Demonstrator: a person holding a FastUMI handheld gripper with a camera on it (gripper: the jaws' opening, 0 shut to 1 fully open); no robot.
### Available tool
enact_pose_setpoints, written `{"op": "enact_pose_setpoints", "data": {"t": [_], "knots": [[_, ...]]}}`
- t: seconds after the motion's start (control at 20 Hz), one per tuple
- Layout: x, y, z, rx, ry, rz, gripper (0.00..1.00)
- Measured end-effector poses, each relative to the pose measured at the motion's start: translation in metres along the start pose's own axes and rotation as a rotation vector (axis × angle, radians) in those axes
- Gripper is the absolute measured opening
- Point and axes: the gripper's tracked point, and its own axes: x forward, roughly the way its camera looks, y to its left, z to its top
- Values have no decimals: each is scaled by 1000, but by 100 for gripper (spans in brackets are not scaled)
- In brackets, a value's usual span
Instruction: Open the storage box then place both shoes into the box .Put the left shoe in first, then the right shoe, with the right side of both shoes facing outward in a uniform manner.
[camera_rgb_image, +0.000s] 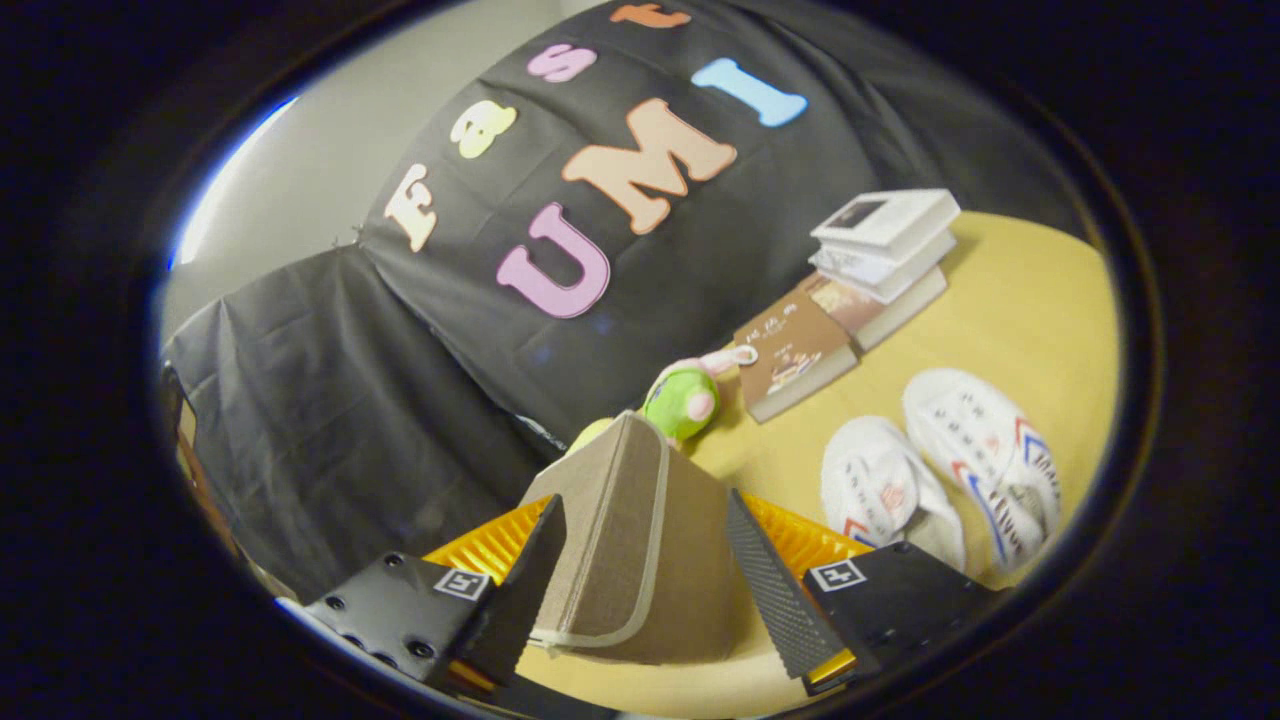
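Note:
A beige fabric storage box (640, 520) with a pale trim stands between my fingers, and its lid or upper flap rises to a peak just ahead of them. My gripper (645, 510) is shut on that flap, one finger pressing on each side. Two white shoes with red and blue stripes lie side by side on the yellow table to the right of the fingers, the nearer shoe (880, 490) beside the farther shoe (985, 455). The inside of the box is hidden.
A green and pink plush toy (682, 400) sits just beyond the box. A brown book (795, 360) lies past it, with a stack of white books (885, 250) farther back. The yellow table (1030, 320) ends at the black cloth wall.

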Motion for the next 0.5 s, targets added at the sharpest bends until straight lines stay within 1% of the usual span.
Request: {"op": "enact_pose_setpoints", "data": {"t": [0.15, 0.3, 0.5], "knots": [[3, -1, -26, 145, 64, 35, 99], [11, 0, -43, 321, 120, 74, 99], [21, 1, -60, 470, 190, 98, 99]]}}
